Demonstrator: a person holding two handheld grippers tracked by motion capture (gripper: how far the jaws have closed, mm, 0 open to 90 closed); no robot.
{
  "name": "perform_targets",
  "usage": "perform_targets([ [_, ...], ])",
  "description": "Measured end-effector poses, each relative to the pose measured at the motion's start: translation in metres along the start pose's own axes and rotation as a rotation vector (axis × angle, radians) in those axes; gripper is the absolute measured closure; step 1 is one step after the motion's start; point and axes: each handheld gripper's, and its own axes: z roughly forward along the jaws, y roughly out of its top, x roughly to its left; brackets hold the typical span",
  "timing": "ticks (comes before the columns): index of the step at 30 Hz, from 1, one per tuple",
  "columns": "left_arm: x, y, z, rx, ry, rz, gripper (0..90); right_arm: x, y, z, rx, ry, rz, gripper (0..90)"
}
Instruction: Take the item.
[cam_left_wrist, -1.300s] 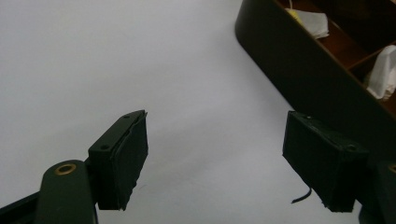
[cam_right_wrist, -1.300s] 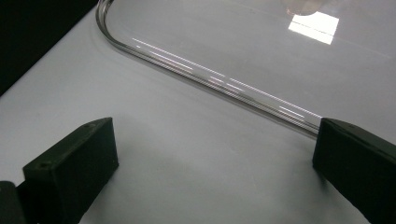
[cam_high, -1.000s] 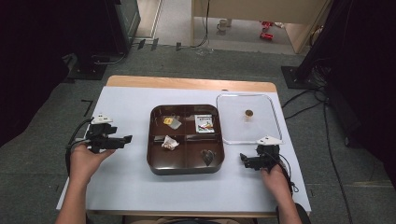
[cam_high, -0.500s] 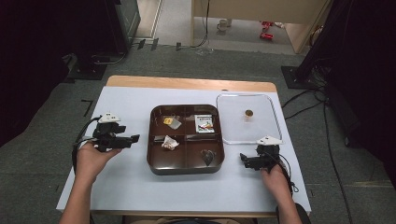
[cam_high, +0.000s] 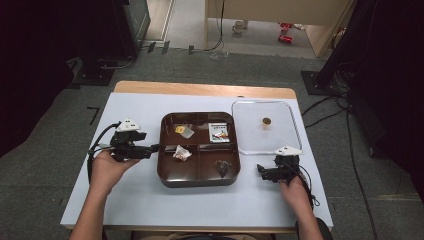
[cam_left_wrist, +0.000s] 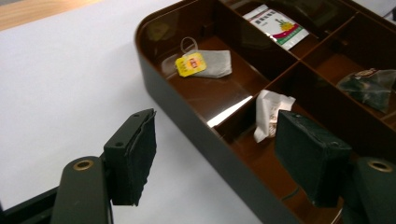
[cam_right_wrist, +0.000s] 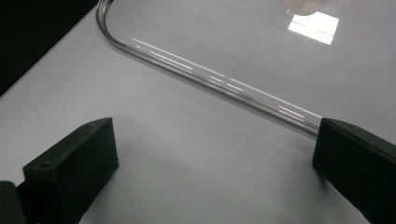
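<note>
The left gripper (cam_high: 150, 149) sits at the left rim of the brown tray (cam_high: 165, 172), its jaws apart with nothing between them; they have just been closing a little. In the left gripper view one jaw hangs outside the tray wall over the bench (cam_high: 125, 200) and the other over the near-left compartment, where a crumpled white packet (cam_left_wrist: 271, 112) lies against the divider. That packet looks like the thing being reached for, and it is not yet touched.

The other contents lie in their own compartments: a tea bag with a yellow tag (cam_left_wrist: 205, 63) at the far left, a printed sachet (cam_left_wrist: 278, 25) at the far right, and a dark clear-wrapped bag (cam_left_wrist: 369, 86) at the near right.

The right gripper (cam_high: 263, 172) rests on the bench just before the near corner of the clear lid (cam_high: 290, 142), which lies flat to the right of the tray with a small round knob (cam_high: 266, 121) at its middle. Its jaws stand wide apart and empty.

Judging by this, the work is at an early stage: the lid is already off, nothing has been picked up, and every grasp and move is yet to come.
</note>
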Motion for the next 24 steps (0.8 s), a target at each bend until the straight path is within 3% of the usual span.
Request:
perform_targets([
  [21, -0.028, 0.006, 0.026, 0.026, -0.105, 0.069, 40.4, 0.0, 0.0, 0.0, 0.001, -0.001, 0.0, 0.0],
  [24, -0.029, 0.005, 0.03, 0.033, -0.101, 0.084, 42.8, 0.0, 0.0, 0.0, 0.001, 0.0, -0.001, 0.0],
])
